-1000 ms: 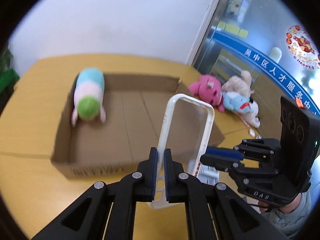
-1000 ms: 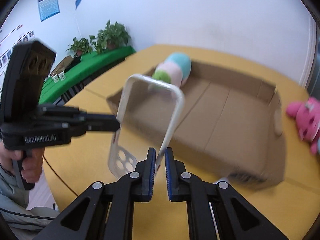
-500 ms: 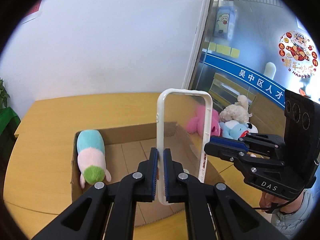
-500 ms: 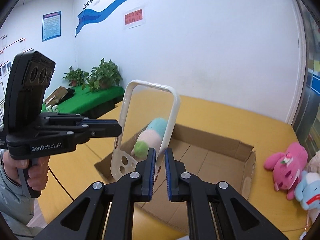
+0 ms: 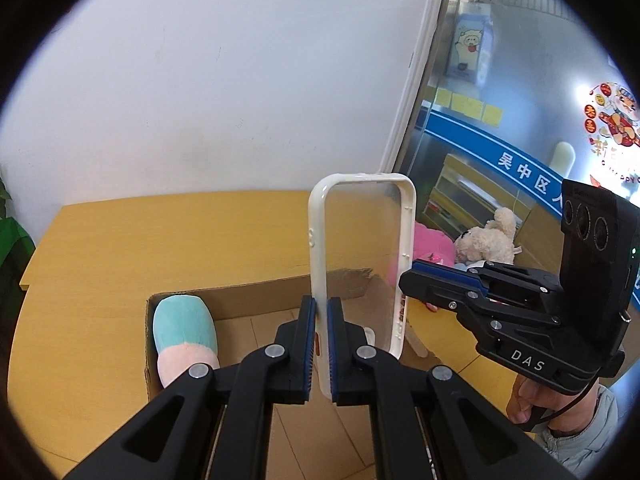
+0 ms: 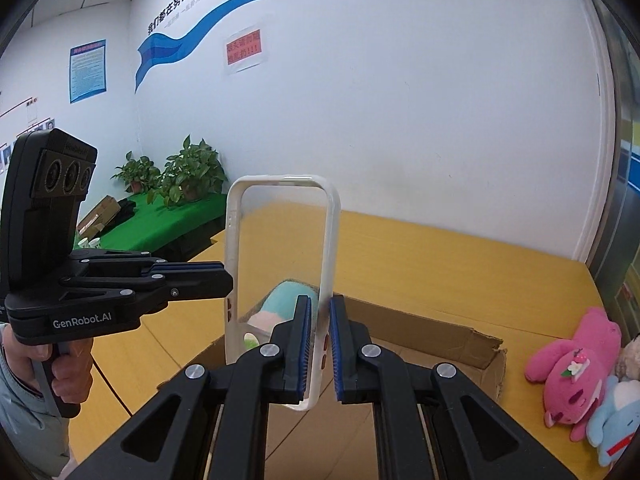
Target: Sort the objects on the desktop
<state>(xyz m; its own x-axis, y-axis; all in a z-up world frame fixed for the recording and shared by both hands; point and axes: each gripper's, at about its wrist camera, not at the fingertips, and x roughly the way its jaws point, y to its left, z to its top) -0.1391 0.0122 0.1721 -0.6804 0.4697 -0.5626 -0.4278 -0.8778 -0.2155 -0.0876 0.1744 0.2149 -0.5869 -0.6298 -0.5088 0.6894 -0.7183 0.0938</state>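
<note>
Both hand-held grippers pinch the same thing: your left hand-held gripper is closed on the left rim of a clear phone case with a white rubbery frame, and your right hand-held gripper is closed on the case's right rim. You hold the case upright in the air between the two tools, above an open brown cardboard box, its camera cut-outs at the lower end.

Read the lettering: "GenRobot.AI" on the side of the left tool, "DAS" on the side of the right one. Your hands grip both handles from below, fingers pointing inward toward each other at about the same height.

Inside the box, against its left wall, lies a striped plush in teal, pink and green. Beyond the box's right end, on the yellow wooden bench, sit a pink plush toy, a light-blue plush and a beige plush dog. Behind stands a white wall with blue Chinese lettering, potted plants on a green-covered table, and a glass door at right.
</note>
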